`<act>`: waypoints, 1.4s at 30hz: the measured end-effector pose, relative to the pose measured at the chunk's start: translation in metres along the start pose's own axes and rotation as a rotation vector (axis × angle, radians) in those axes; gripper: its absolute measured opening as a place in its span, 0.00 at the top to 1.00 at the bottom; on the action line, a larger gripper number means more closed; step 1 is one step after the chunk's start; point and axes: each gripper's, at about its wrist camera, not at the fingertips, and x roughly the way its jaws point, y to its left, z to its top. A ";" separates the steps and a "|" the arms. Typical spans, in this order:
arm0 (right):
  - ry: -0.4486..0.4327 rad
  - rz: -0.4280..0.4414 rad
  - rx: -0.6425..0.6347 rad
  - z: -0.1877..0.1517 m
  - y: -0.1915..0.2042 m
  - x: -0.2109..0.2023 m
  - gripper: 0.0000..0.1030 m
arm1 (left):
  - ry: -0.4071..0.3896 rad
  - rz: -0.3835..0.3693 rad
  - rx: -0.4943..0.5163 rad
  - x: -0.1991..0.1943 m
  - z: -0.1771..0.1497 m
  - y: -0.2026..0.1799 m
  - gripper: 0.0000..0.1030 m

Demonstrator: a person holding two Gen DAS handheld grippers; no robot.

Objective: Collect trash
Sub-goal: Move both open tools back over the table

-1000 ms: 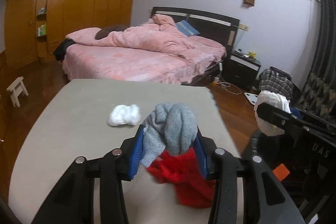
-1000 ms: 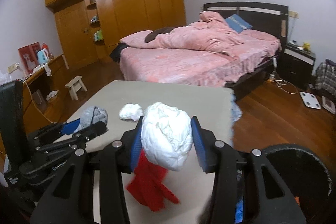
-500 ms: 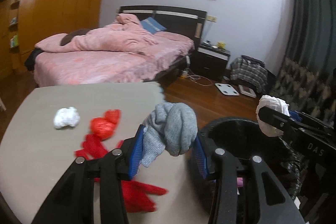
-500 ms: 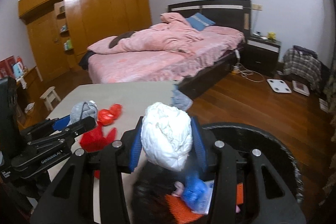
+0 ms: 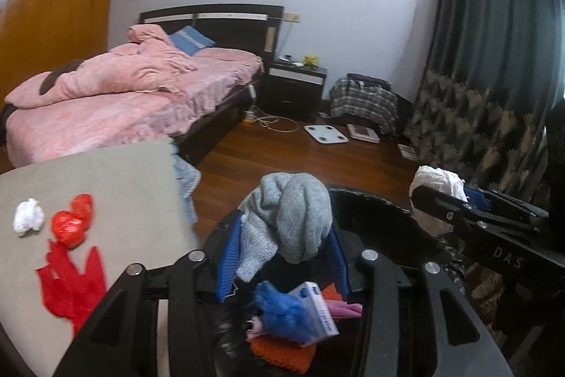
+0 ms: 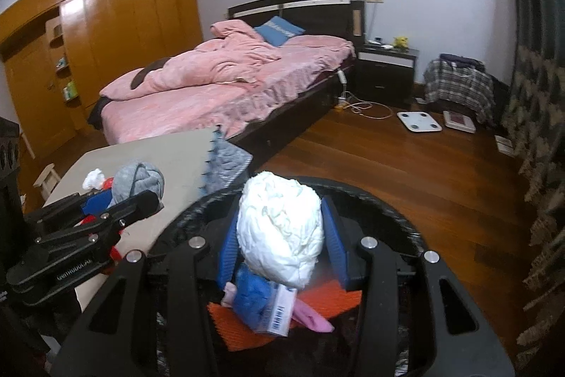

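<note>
My left gripper [image 5: 282, 257] is shut on a grey sock bundle [image 5: 293, 218] and holds it over the near rim of a black trash bin [image 5: 374, 204]. My right gripper [image 6: 280, 246] is shut on a white crumpled wad [image 6: 280, 235] over the same bin [image 6: 374, 196]. The bin holds blue, pink and orange trash and a small box [image 6: 279, 310]. On the beige table [image 5: 106, 172] lie a small white paper ball [image 5: 28, 218], red crumpled balls [image 5: 70, 221] and torn red paper [image 5: 70, 281]. The right gripper and its wad show in the left wrist view [image 5: 438, 196].
A bed with pink bedding [image 6: 226, 83] stands beyond the table. A dark nightstand [image 6: 385, 73], a white scale [image 6: 418, 122] and a plaid bag [image 6: 459, 87] sit on the wooden floor. Dark curtains [image 5: 494, 59] hang at the right. A wooden wardrobe [image 6: 106, 34] fills the left wall.
Both grippers have swung right from over the table to over the trash bin, each still holding its item. The red paper and white ball stay on the table.
</note>
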 end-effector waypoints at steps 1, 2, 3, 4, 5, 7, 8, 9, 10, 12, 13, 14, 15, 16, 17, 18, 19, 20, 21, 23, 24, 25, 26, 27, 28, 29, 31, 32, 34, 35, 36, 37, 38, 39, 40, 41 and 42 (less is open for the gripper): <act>-0.001 -0.007 0.006 -0.001 -0.004 -0.001 0.59 | 0.004 -0.010 0.005 0.004 -0.001 -0.004 0.57; -0.001 -0.015 0.013 -0.003 -0.010 -0.001 0.59 | 0.009 -0.018 0.008 0.008 -0.002 -0.008 0.57; -0.002 -0.020 0.017 -0.004 -0.013 -0.001 0.59 | 0.014 -0.026 0.010 0.011 -0.002 -0.010 0.57; -0.001 -0.026 0.022 -0.005 -0.017 -0.001 0.59 | 0.021 -0.036 0.011 0.015 -0.003 -0.013 0.57; 0.001 -0.030 0.026 -0.006 -0.020 -0.001 0.58 | 0.029 -0.051 0.011 0.019 -0.005 -0.016 0.56; 0.003 -0.039 0.032 -0.008 -0.024 0.000 0.55 | 0.046 -0.077 0.013 0.025 -0.007 -0.019 0.51; 0.002 -0.051 0.037 -0.010 -0.027 0.000 0.51 | 0.053 -0.090 0.014 0.027 -0.008 -0.020 0.48; 0.002 -0.053 0.041 -0.010 -0.028 0.000 0.49 | 0.061 -0.106 0.015 0.029 -0.008 -0.022 0.46; -0.001 -0.059 0.045 -0.011 -0.030 0.000 0.41 | 0.069 -0.115 0.016 0.031 -0.009 -0.022 0.41; -0.011 -0.071 0.051 -0.011 -0.032 -0.002 0.34 | 0.067 -0.116 0.017 0.030 -0.009 -0.021 0.34; -0.015 -0.074 0.052 -0.011 -0.033 -0.003 0.30 | 0.064 -0.114 0.014 0.029 -0.009 -0.019 0.32; -0.022 -0.078 0.052 -0.010 -0.034 -0.004 0.25 | 0.060 -0.110 0.008 0.026 -0.009 -0.015 0.29; -0.029 -0.082 0.051 -0.010 -0.034 -0.005 0.21 | 0.056 -0.106 0.003 0.024 -0.008 -0.013 0.26; -0.035 -0.086 0.050 -0.009 -0.033 -0.005 0.14 | 0.047 -0.093 -0.001 0.021 -0.007 -0.009 0.21; -0.042 -0.092 0.050 -0.009 -0.032 -0.006 0.10 | 0.039 -0.082 -0.002 0.019 -0.006 -0.006 0.20; -0.047 -0.093 0.052 -0.007 -0.031 -0.007 0.09 | 0.033 -0.074 -0.002 0.016 -0.004 -0.004 0.19; -0.051 -0.090 0.056 -0.006 -0.031 -0.007 0.06 | 0.026 -0.060 -0.005 0.013 -0.003 0.001 0.16; -0.053 -0.082 0.059 -0.005 -0.029 -0.008 0.05 | 0.020 -0.045 -0.010 0.010 -0.001 0.006 0.13; -0.053 -0.077 0.060 -0.004 -0.028 -0.009 0.05 | 0.013 -0.032 -0.013 0.006 0.000 0.010 0.12; -0.051 -0.069 0.054 -0.002 -0.021 -0.008 0.05 | -0.003 0.000 -0.018 -0.004 0.002 0.023 0.09; -0.051 -0.067 0.050 -0.001 -0.019 -0.008 0.05 | -0.012 0.020 -0.019 -0.010 0.002 0.030 0.08; -0.050 -0.063 0.044 -0.001 -0.015 -0.006 0.05 | -0.017 0.035 -0.020 -0.014 0.002 0.034 0.07; -0.048 -0.059 0.040 -0.001 -0.010 -0.005 0.05 | -0.024 0.056 -0.025 -0.019 0.002 0.041 0.06; -0.044 -0.052 0.036 -0.001 -0.006 -0.003 0.05 | -0.027 0.068 -0.029 -0.023 0.001 0.046 0.06; -0.038 -0.043 0.032 -0.001 0.000 0.000 0.05 | -0.029 0.090 -0.039 -0.029 0.000 0.056 0.06; -0.034 -0.034 0.028 -0.001 0.004 0.002 0.05 | -0.030 0.103 -0.045 -0.032 -0.001 0.061 0.06; -0.026 -0.016 0.017 0.001 0.016 0.008 0.05 | -0.033 0.139 -0.061 -0.041 -0.004 0.076 0.06; -0.023 -0.003 0.012 0.002 0.023 0.011 0.05 | -0.034 0.159 -0.070 -0.045 -0.006 0.085 0.06; -0.019 0.017 -0.002 0.006 0.036 0.016 0.05 | -0.036 0.200 -0.091 -0.053 -0.011 0.102 0.06; -0.018 0.033 -0.014 0.009 0.046 0.021 0.05 | -0.037 0.217 -0.101 -0.056 -0.013 0.109 0.06; -0.017 0.043 -0.023 0.011 0.054 0.024 0.05 | -0.038 0.232 -0.109 -0.059 -0.014 0.116 0.06; -0.016 0.053 -0.030 0.013 0.061 0.027 0.05 | -0.039 0.253 -0.121 -0.063 -0.016 0.126 0.06; -0.016 0.067 -0.037 0.016 0.070 0.031 0.05 | -0.041 0.272 -0.130 -0.067 -0.018 0.134 0.06; -0.016 0.080 -0.043 0.018 0.079 0.035 0.05 | -0.044 0.296 -0.140 -0.071 -0.020 0.144 0.06; -0.017 0.092 -0.049 0.021 0.086 0.039 0.05 | -0.045 0.315 -0.146 -0.074 -0.022 0.153 0.06; -0.018 0.108 -0.055 0.024 0.097 0.044 0.05 | -0.045 0.329 -0.150 -0.076 -0.023 0.159 0.06; -0.019 0.117 -0.059 0.027 0.105 0.047 0.05 | -0.044 0.349 -0.157 -0.080 -0.024 0.169 0.06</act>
